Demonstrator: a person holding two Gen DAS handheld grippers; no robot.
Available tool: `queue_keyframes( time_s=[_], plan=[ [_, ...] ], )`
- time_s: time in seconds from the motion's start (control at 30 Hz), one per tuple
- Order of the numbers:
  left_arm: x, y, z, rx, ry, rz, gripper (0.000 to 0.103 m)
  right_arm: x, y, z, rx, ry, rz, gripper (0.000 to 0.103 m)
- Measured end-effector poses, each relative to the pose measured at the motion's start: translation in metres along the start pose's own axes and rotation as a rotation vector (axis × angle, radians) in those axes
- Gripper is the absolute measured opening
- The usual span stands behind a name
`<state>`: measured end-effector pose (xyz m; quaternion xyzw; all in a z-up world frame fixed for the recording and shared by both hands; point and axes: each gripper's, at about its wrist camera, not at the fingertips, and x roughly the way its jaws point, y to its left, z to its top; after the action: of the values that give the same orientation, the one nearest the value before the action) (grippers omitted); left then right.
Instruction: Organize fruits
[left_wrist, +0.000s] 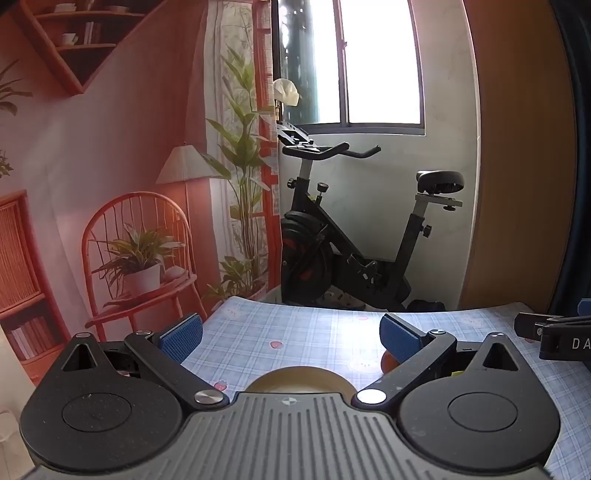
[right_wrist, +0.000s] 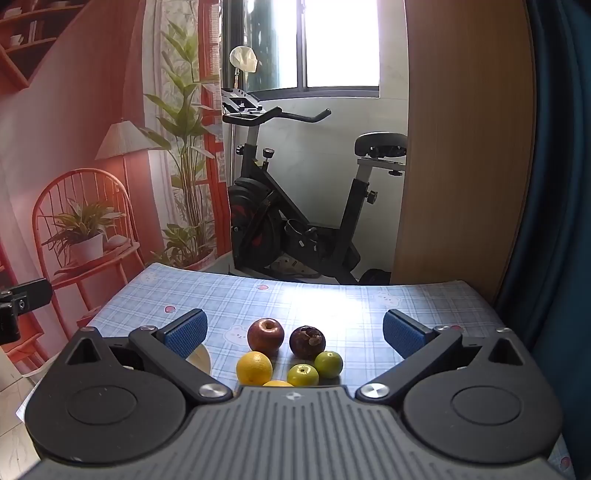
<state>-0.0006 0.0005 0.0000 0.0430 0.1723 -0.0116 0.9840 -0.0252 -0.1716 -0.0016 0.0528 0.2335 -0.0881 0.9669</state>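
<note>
In the right wrist view my right gripper (right_wrist: 295, 334) is open above the table, its blue pads wide apart. Between them on the cloth lie a red apple (right_wrist: 265, 335), a dark mangosteen (right_wrist: 307, 340), an orange (right_wrist: 254, 367), two green fruits (right_wrist: 328, 364) (right_wrist: 303, 374) and the top of a yellow fruit (right_wrist: 277, 383). A pale plate edge (right_wrist: 201, 360) shows by the left finger. In the left wrist view my left gripper (left_wrist: 291, 338) is open and empty over a tan bowl (left_wrist: 299, 380). An orange fruit (left_wrist: 388, 362) peeks behind its right finger.
The table (right_wrist: 332, 295) has a blue plaid cloth; its far edge faces an exercise bike (right_wrist: 295, 206). A printed backdrop (right_wrist: 92, 147) hangs on the left, a wooden panel (right_wrist: 461, 147) on the right. The right gripper's side shows in the left wrist view (left_wrist: 554, 332).
</note>
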Motion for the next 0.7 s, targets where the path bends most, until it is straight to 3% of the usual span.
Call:
queue_keyframes(
  time_s=[0.17, 0.7],
  plan=[
    [-0.006, 0.012, -0.002, -0.041, 0.007, -0.016, 0.103, 0.0, 0.002, -0.001, -0.004, -0.001, -0.004, 0.103],
    [0.001, -0.001, 0.003, 0.003, 0.047, 0.004, 0.103, 0.003, 0.005, 0.0, -0.006, 0.005, -0.016, 0.103]
  ],
)
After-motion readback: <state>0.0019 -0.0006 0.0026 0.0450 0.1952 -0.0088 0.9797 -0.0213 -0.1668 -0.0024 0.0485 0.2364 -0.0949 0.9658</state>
